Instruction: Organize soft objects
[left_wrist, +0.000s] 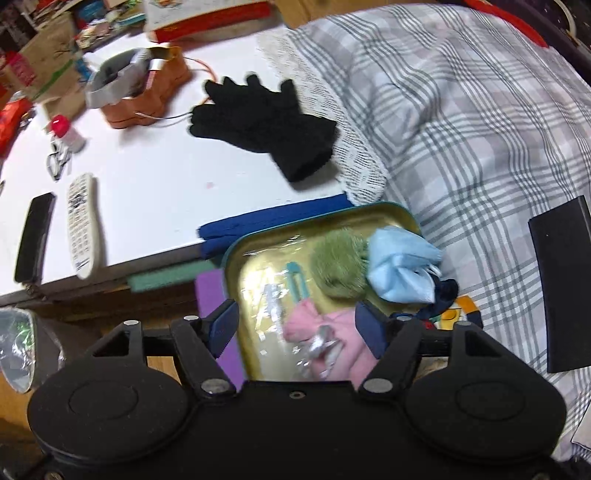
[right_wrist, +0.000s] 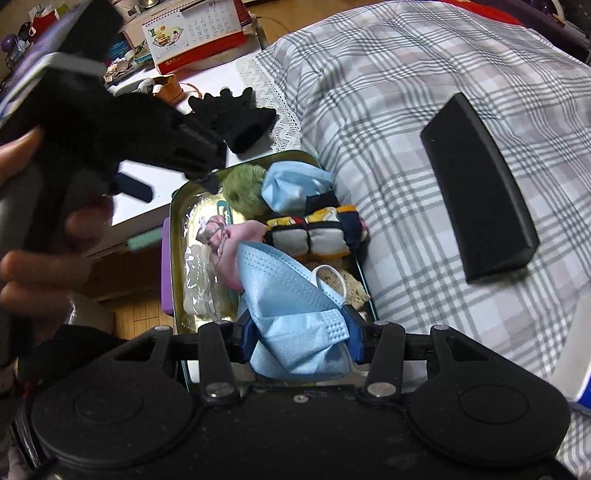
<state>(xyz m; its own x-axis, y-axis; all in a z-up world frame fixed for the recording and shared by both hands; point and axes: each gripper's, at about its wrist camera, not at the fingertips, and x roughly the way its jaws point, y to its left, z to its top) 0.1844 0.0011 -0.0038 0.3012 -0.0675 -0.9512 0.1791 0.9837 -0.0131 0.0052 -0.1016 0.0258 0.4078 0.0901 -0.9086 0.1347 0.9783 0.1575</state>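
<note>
One black glove (left_wrist: 264, 123) lies beside tin (left_wrist: 388, 211).

White table (left_wrist: 155, 192) beside plaid bed (left_wrist: 461, 122)

2 blue face masks (right_wrist: 295, 321) (right_wrist: 295, 184), 1 black glove (left_wrist: 262, 122), 2 remotes (left_wrist: 83, 225) (left_wrist: 35, 236), 1 tin tray (left_wrist: 369, 212), 1 black case (right_wrist: 480, 184) at 3 o'clock.

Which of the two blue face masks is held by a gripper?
The flat, unfolded mask, pinched in the right gripper above the tin tray. The other mask lies bunched up at the tray's far end, untouched.
</note>
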